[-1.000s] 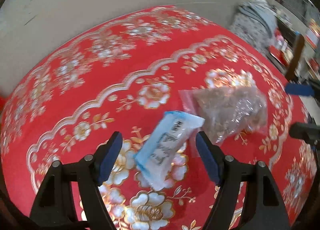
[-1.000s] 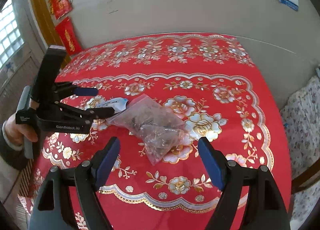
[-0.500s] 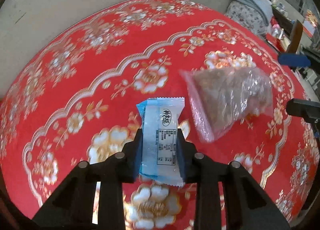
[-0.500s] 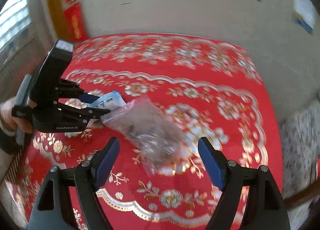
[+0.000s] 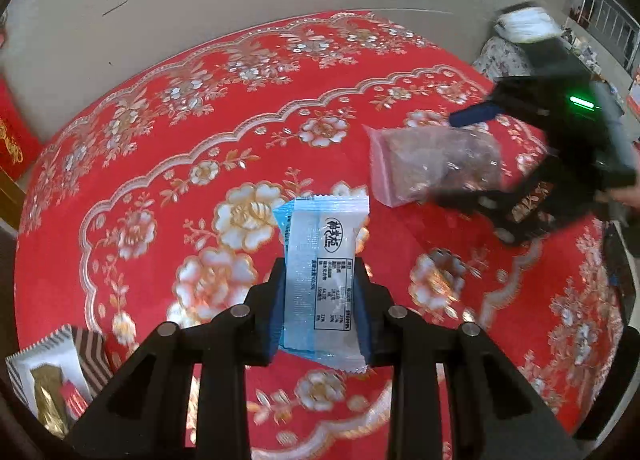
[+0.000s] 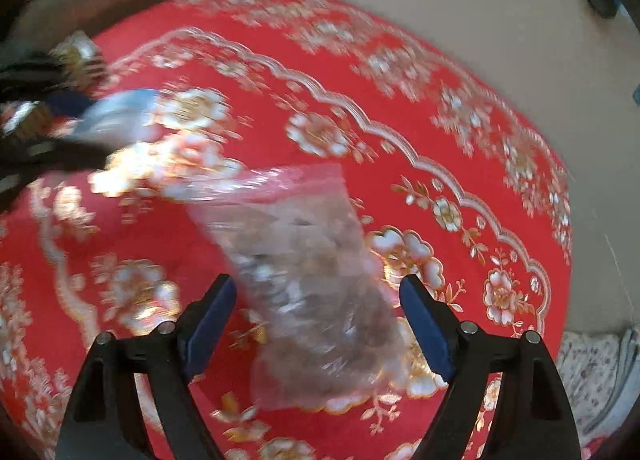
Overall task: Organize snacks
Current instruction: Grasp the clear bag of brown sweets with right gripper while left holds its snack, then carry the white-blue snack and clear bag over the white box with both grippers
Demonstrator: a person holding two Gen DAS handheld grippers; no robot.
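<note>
Blur smears your right gripper [image 6: 318, 324], jaws opening around one clear bag [image 6: 308, 292]; your left gripper [image 5: 320, 300] pinches one blue packet [image 5: 324, 260]; one striped packet [image 5: 56, 372] is cut off at the tablecloth's [image 5: 160, 179] near-left edge.

Blue-and-white sealed snack packet [image 5: 322, 280], upright, lifted off the worktop. Clear zip bag of brown snacks [image 6: 312, 292] lying flat. Striped brown packet [image 5: 56, 376] at the edge.

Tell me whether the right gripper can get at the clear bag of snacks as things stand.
Probably yes. The right gripper is open, jaws opening a little, and the clear bag of snacks already lies between them on the red tablecloth. Nothing blocks it; the left gripper, shut on a blue-and-white snack packet, is off to the side.
</note>
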